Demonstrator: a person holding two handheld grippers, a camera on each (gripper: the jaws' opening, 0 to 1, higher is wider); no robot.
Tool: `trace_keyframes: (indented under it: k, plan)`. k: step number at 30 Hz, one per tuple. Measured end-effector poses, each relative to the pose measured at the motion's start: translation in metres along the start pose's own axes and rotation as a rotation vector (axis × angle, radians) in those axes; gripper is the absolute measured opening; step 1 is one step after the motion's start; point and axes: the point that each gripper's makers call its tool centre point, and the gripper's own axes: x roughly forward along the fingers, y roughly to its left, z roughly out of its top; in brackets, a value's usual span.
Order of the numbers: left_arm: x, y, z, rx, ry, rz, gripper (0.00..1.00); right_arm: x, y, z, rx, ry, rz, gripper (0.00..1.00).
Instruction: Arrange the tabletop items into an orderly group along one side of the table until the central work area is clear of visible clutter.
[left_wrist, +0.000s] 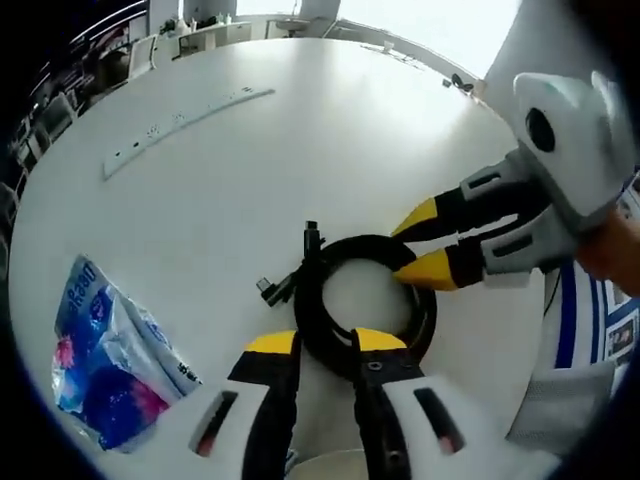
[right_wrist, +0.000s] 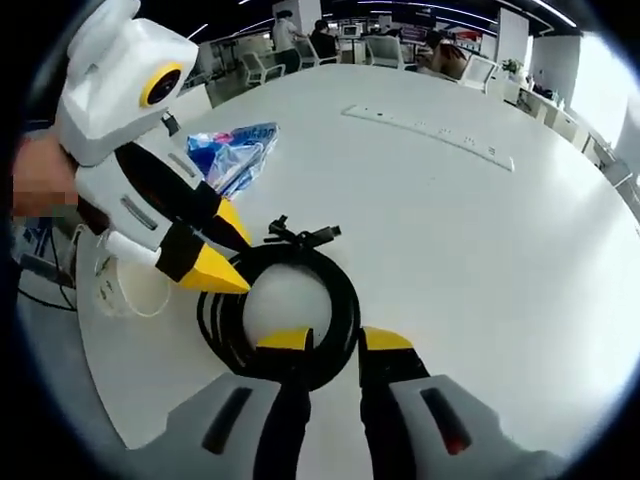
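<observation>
The coiled black cable (left_wrist: 365, 300) lies flat on the white table (left_wrist: 300, 150), well apart from the blue packet (left_wrist: 105, 350). It is flanked by both grippers: left gripper (left_wrist: 322, 341) and right gripper (right_wrist: 336, 339), each with jaws apart, astride opposite arcs of the coil, neither clamped. Both are equally near.

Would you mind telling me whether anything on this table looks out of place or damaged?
Nothing looks damaged or spilled. The coiled black cable sits mid-table with its plug ends sticking out loose, and both hand-held grippers meet at it. The blue plastic packet lies crumpled near the edge, and the white power strip lies slantwise farther off.
</observation>
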Motion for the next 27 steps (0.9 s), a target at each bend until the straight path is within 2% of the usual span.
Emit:
trace_keyframes:
  k: [7, 14, 16, 21, 27]
  plan:
    - [0.002, 0.000, 0.001, -0.008, 0.021, 0.014, 0.15, 0.001, -0.005, 0.002, 0.023, 0.003, -0.030, 0.07]
    - [0.001, 0.002, 0.002, -0.066, 0.028, 0.015, 0.09, 0.001, -0.008, 0.004, 0.088, -0.005, -0.039, 0.03]
    - [0.001, 0.002, 0.003, -0.082, 0.021, 0.008, 0.07, -0.001, -0.009, 0.003, 0.133, -0.005, -0.035, 0.02]
    - [0.001, -0.002, 0.003, -0.117, 0.016, -0.003, 0.06, -0.004, -0.011, 0.003, 0.148, -0.011, -0.026, 0.02]
    - [-0.004, -0.013, 0.011, -0.112, -0.008, -0.019, 0.05, -0.017, -0.015, 0.002, 0.157, -0.017, -0.029, 0.02]
